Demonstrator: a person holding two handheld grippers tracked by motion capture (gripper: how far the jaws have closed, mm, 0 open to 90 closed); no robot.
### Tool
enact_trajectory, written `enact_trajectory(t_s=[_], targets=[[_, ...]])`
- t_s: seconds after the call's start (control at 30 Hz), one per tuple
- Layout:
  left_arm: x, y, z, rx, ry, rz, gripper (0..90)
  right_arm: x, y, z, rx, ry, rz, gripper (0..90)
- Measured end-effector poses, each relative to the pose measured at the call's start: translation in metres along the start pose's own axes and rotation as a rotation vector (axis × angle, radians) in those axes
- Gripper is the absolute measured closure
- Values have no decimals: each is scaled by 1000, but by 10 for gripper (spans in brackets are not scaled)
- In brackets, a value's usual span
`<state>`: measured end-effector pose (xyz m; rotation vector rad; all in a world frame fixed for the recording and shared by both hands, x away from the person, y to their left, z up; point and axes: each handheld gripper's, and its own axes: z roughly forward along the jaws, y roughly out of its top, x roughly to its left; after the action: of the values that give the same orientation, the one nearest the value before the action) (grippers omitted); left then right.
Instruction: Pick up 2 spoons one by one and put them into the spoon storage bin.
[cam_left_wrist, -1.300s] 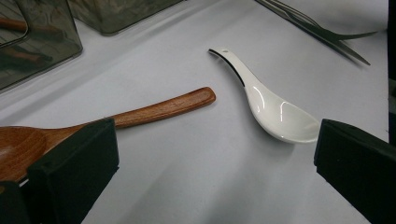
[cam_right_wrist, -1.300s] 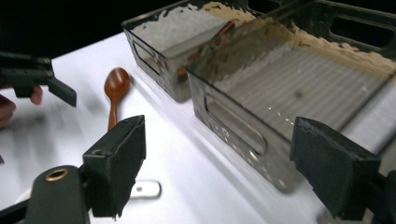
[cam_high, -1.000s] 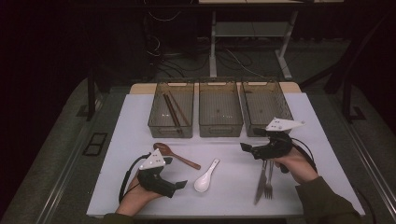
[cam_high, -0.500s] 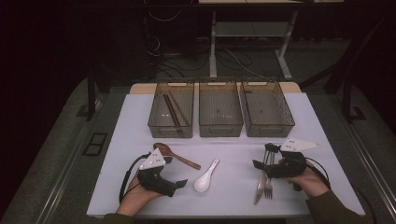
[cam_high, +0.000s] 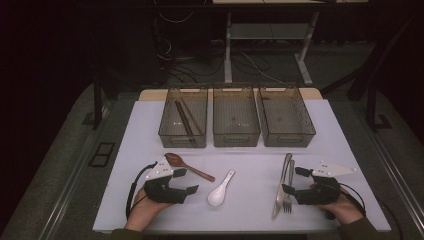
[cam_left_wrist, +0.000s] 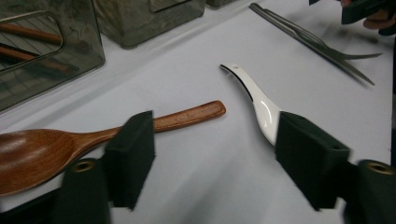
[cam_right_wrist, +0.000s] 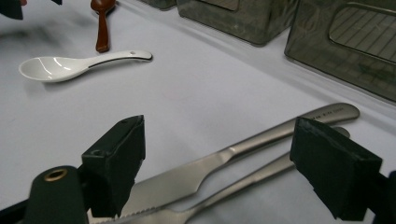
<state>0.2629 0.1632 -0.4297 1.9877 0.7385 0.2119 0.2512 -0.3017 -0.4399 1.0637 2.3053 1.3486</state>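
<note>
White tabletop (cam_high: 150, 130) is carrying three smoky bins; the left bin (cam_high: 183, 120) is holding chopsticks (cam_high: 183, 120). Near the front, the left gripper (cam_high: 186, 181) is resting beside a wooden spoon (cam_high: 187, 166) and a white ceramic spoon (cam_high: 220, 190), while the right gripper (cam_high: 292, 183) is sitting at a steel knife (cam_high: 281, 185) and fork (cam_high: 289, 186).

Left gripper view: jaws are standing wide, the wooden spoon (cam_left_wrist: 93, 142) and ceramic spoon (cam_left_wrist: 254, 100) lying between them.

Right gripper view: jaws are gaping wide, straddling the knife (cam_right_wrist: 233, 158) and fork (cam_right_wrist: 252, 179), not closed on them.

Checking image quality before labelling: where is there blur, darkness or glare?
High view: dark surroundings, evenly lit white table. Left gripper view: sharp wooden spoon, hand at the top right blurred. Right gripper view: soft sheen on the knife, far corner smeared.
</note>
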Motion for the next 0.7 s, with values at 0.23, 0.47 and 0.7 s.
enact_trajectory(t_s=[0.23,0.47,0.7], targets=[[1,10,3,5,-12,-18,628,-1,-1,-1,6,-4,-3,180],[1,23,20,28,-17,-34,876,2,-1,2,28,-5,-21,180],[-3,36,48,95,-28,-25,889,1,-1,2,28,-11,-21,180]])
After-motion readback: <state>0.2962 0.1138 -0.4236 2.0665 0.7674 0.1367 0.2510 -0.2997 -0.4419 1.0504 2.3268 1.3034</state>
